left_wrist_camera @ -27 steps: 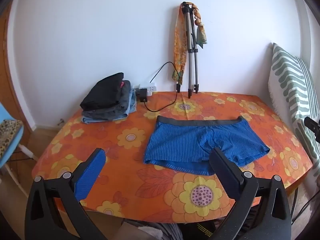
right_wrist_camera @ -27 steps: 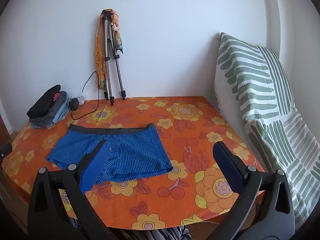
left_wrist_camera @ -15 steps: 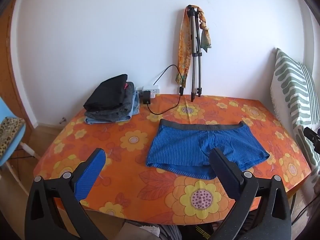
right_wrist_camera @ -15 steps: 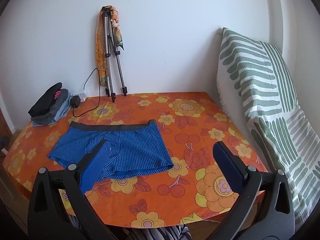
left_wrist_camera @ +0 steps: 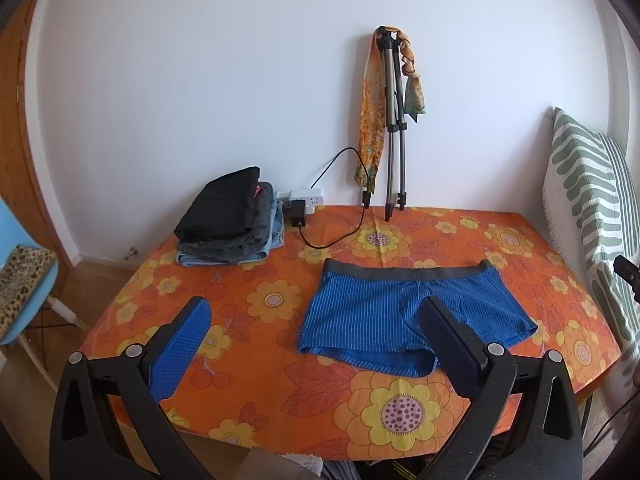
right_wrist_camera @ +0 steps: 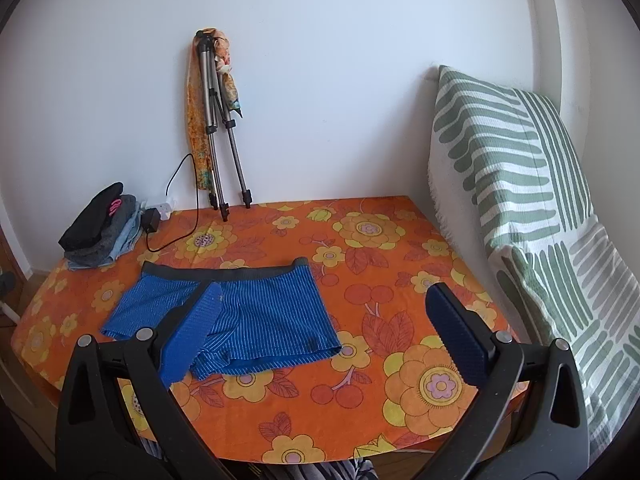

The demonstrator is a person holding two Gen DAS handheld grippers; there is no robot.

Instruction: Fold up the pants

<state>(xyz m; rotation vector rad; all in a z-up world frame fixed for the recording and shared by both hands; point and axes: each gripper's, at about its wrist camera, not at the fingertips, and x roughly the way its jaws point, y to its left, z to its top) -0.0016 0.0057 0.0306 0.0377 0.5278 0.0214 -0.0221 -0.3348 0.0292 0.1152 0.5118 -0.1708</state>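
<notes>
Pants: the blue striped pants (left_wrist_camera: 404, 316) are lying flat and unfolded on the table (left_wrist_camera: 248, 400), grey waistband toward the wall; they are being shown right of centre in the left wrist view and left of centre in the right wrist view (right_wrist_camera: 240, 312).
Left gripper: the left gripper (left_wrist_camera: 316, 340) is being held above the near table edge, in the lower part of its frame; its fingers (left_wrist_camera: 180, 356) are being kept wide apart and nothing is being gripped. The right-hand finger is overlapping the lower right of the pants in the picture; contact cannot be told.
Right gripper: the right gripper (right_wrist_camera: 324, 332) is being held low in its frame, fingers (right_wrist_camera: 456, 340) spread wide and empty. The left-hand finger is being seen in front of the pants; whether it is touching cannot be told.
Table: it is being covered by an orange flowered cloth.
Clothes pile: folded clothes (left_wrist_camera: 228, 220) are being stacked at the far left of the table, well apart from the pants.
Tripod: a tripod (left_wrist_camera: 394, 128) with a scarf (left_wrist_camera: 370, 120) draped over it is being leaned against the wall at upper centre.
Charger: a black charger (left_wrist_camera: 298, 212) is being plugged into a white strip beside the pile.
Cushion: a green-striped cushion (right_wrist_camera: 520, 184) is being propped at the right edge.
</notes>
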